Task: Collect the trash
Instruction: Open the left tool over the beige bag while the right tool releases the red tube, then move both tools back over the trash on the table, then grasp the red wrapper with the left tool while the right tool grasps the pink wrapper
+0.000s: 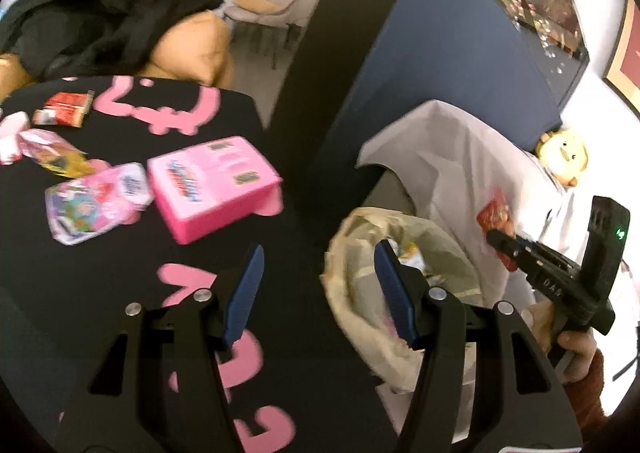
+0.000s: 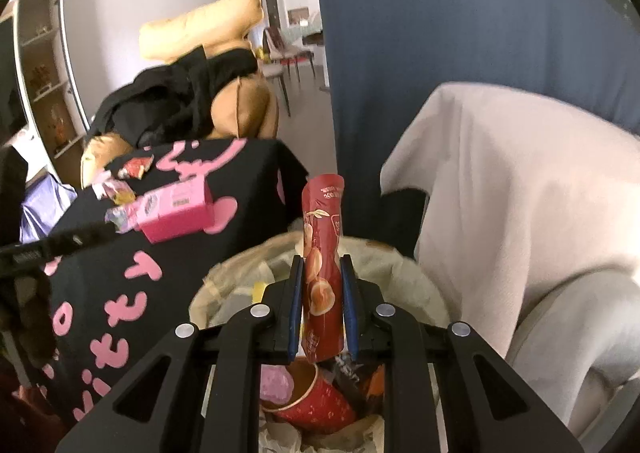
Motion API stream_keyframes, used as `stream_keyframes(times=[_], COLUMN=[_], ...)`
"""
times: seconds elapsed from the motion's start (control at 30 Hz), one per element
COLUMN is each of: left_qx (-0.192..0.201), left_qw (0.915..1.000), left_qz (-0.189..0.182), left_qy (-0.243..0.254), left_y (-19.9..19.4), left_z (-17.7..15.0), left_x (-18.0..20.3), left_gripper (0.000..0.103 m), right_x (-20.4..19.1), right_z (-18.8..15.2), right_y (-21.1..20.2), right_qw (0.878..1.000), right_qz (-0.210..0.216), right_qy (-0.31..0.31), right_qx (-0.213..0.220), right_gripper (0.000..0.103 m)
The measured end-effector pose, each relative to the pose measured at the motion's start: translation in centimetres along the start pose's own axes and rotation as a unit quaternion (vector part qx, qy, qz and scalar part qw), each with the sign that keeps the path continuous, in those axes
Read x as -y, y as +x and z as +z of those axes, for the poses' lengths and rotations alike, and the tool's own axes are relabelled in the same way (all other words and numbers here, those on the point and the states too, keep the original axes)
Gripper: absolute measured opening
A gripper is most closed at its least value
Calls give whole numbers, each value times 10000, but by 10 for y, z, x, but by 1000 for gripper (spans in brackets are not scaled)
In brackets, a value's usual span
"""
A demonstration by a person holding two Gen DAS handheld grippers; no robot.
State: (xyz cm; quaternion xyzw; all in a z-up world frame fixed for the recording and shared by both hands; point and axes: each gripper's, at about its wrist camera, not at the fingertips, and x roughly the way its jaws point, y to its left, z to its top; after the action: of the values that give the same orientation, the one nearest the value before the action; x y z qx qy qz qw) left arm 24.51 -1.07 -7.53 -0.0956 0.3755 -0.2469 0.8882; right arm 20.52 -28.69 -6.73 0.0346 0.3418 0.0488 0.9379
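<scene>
1. A black-covered surface (image 1: 120, 253) with pink lettering fills the lower left; a pink box (image 1: 214, 187) and wrappers (image 1: 96, 203) lie on it. A blue curtain (image 2: 460, 33) hangs behind.
2. The right tongs (image 2: 322, 285) are clamped on a red snack packet (image 2: 322, 253), long axis upright, over the lined trash bin (image 2: 224, 273) at lower centre.
3. The packet's print is unreadable.
4. The left tongs (image 1: 320, 293) gape wide, holding nothing.

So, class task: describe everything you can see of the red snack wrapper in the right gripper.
The red snack wrapper looks like glossy plastic film, printed with peach-like fruit and white text. It stands roughly upright, slightly creased, clamped between the blue pads of the right gripper, its top rising above them. It hangs over the bag-lined trash bin, touching nothing but the pads.
</scene>
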Motion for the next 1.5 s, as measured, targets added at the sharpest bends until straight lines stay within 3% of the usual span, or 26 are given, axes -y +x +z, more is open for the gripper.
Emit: stream_keyframes(times=[0.17,0.23,0.3,0.4,0.73,0.9,1.07,1.27,1.5], left_qx=[120,84,76,74,175,297,505,686,731], left_qw=[9995,9995,9994,9991,9963,9938,9892,9826,9841], left_qz=[254,281,324,399,648,791,1022,1302,1308], left_qy=[156,123,63,-81,-541,-717,-924,-1130,-958], left_y=[-17,-20,-23,-27,-45,-61,-81,-100,-85], left_z=[-6,-10,-13,-16,-23,-28,-31,-38,-16], left_x=[-12,-19,-27,-39,-80,-102,-129,-170,-213], left_gripper=[55,55,55,55,55,55,55,55,61], right_x=[5,7,11,13,-7,-37,-84,-161,-222], right_z=[-12,-13,-13,-14,-12,-3,9,15,1], right_y=[13,17,19,20,10,3,2,19,61], right_qw=[9996,9993,9988,9984,9995,9992,9910,9840,9698], right_qz=[-9,3,22,40,97,389,1272,1305,1719], right_qy=[181,278,403,459,195,-112,-382,-1213,-1687], right_qx=[-196,-232,-286,-330,-217,-60,137,36,-388], right_gripper=[19,25,39,52,59,65,72,72,72])
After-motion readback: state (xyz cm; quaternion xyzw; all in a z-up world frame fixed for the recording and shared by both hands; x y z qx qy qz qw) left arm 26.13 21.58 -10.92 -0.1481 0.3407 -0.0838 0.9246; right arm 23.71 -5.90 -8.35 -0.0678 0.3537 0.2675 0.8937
